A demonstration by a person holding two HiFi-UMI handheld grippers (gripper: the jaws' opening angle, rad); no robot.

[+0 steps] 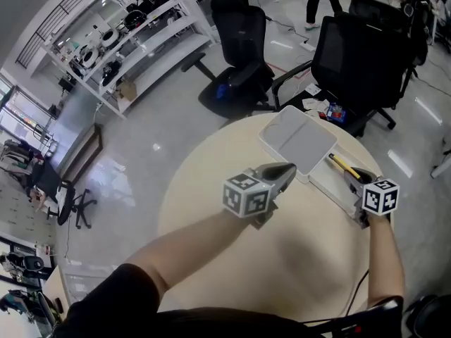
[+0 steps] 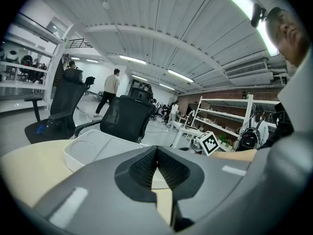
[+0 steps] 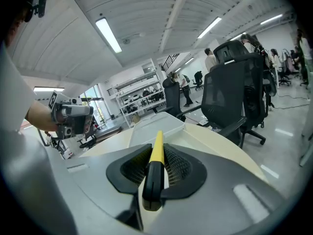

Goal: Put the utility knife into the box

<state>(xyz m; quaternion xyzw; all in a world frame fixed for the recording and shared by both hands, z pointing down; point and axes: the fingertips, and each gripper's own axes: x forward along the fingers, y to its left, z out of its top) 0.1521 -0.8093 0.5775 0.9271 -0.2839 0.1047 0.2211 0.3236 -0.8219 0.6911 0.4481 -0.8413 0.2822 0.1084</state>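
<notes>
Markings: each gripper's cube bears black-and-white square markers, patterns only. A small colourful thing on the floor by the chairs [image 1: 239, 55] has print too small to read.
Knife [image 3: 155, 173]: black handle with a yellow front, held in the right gripper [image 3: 157, 151]. It points away from the person toward the white box [image 1: 296, 138]. In the head view it sits at right of centre, and only its yellow end shows past the gripper.
Right fingers [image 3: 178, 165]: narrow, pressed on the knife from both sides, the handle's butt sticking out toward the camera.
Left gripper [image 2: 156, 151]: middle of the head view, over the tabletop [image 1: 204, 210] and just short of the box's near corner.
Left fingers [image 2: 171, 168]: brought together so the ribbed pads meet at their tips, with nothing between them.
Box: shallow, white, with rounded corners. It lies open on the tabletop's upper right edge.
Second white piece [image 1: 331, 183]: touches the box on its lower right side and is partly covered by the right gripper. Which of the two is a lid cannot be told.
Hard to make out: whether the knife's tip touches the white piece or hangs above it, and whether a blade is out.
Cut off: people at the top edge of the head view show only as legs. The person's forearms run out of the bottom of the frame.
Surroundings: a white shelf [image 1: 134, 41] at upper left, holding dark gear too small to name.
</notes>
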